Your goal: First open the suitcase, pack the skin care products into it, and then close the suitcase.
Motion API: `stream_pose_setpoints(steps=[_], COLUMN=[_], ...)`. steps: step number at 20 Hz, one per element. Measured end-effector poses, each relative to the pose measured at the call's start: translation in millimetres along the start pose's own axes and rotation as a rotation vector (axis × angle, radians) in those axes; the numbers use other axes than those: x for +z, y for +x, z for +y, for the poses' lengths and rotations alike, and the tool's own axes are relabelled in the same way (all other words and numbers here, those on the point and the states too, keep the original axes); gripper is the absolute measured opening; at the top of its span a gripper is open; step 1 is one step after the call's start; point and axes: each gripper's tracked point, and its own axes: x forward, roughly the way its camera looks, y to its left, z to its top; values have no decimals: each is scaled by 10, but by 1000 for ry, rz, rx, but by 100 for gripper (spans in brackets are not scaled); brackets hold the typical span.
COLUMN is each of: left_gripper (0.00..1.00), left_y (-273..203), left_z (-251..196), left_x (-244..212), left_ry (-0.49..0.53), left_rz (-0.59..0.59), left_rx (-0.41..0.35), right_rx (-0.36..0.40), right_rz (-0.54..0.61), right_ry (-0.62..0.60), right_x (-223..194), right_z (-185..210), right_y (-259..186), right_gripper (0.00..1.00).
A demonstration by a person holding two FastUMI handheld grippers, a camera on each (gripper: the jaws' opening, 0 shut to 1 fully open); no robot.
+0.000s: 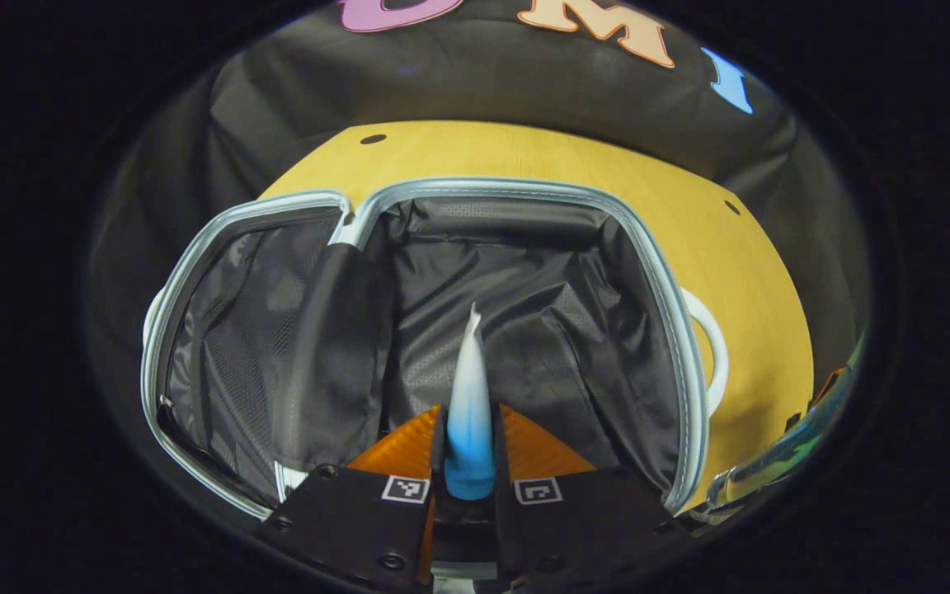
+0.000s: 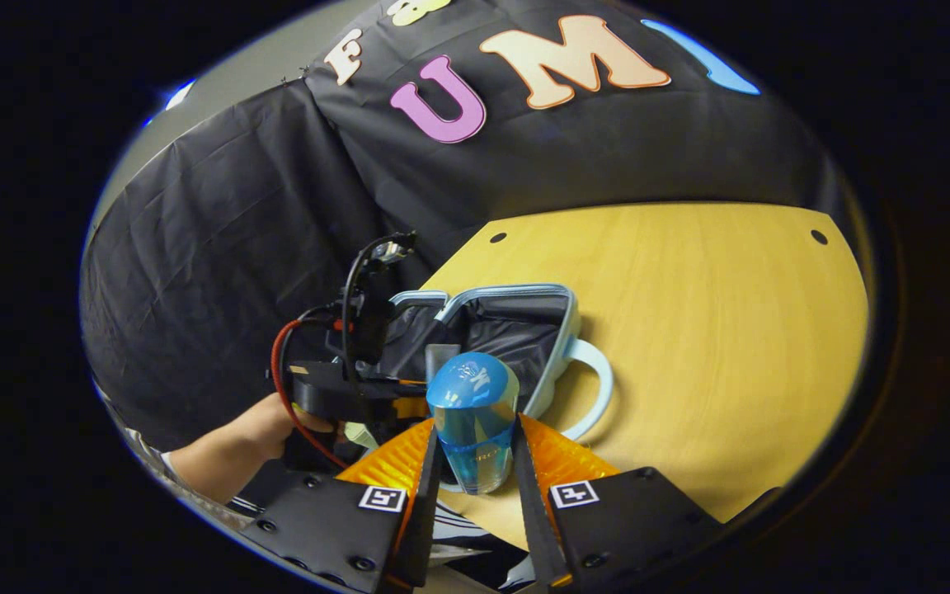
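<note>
The suitcase [image 1: 665, 289] lies open on the wooden table, its pale blue zip rim framing dark lining. My left gripper [image 1: 470, 450] is shut on a white-and-blue skin care tube [image 1: 470, 396], held over the main compartment with the crimped end pointing away. In the right gripper view, my right gripper [image 2: 475, 466] is shut on a blue bottle with a rounded cap [image 2: 472, 408], held above the table near the suitcase [image 2: 562, 330] and its handle. The left gripper [image 2: 359, 388] and the hand holding it sit just left of that bottle, over the suitcase.
The yellow wooden table [image 2: 689, 330] stretches right of the suitcase with small holes near its far corners. The suitcase's white handle [image 1: 710, 346] sticks out on the right side. A shiny object [image 1: 805, 437] lies at the table's right edge.
</note>
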Motion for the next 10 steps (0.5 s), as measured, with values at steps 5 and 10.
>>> stream_pose_setpoints(steps=[5, 10], left_gripper=[66, 81], left_y=[-117, -509], left_z=[-197, 85], left_x=[182, 639], left_ry=[-43, -78], left_rz=[-48, -183], left_rx=[-143, -201], right_rx=[-24, -90], right_rz=[73, 165], right_ry=[48, 70], right_x=[-88, -344], right_z=[43, -48], right_y=[429, 882], right_gripper=[49, 49])
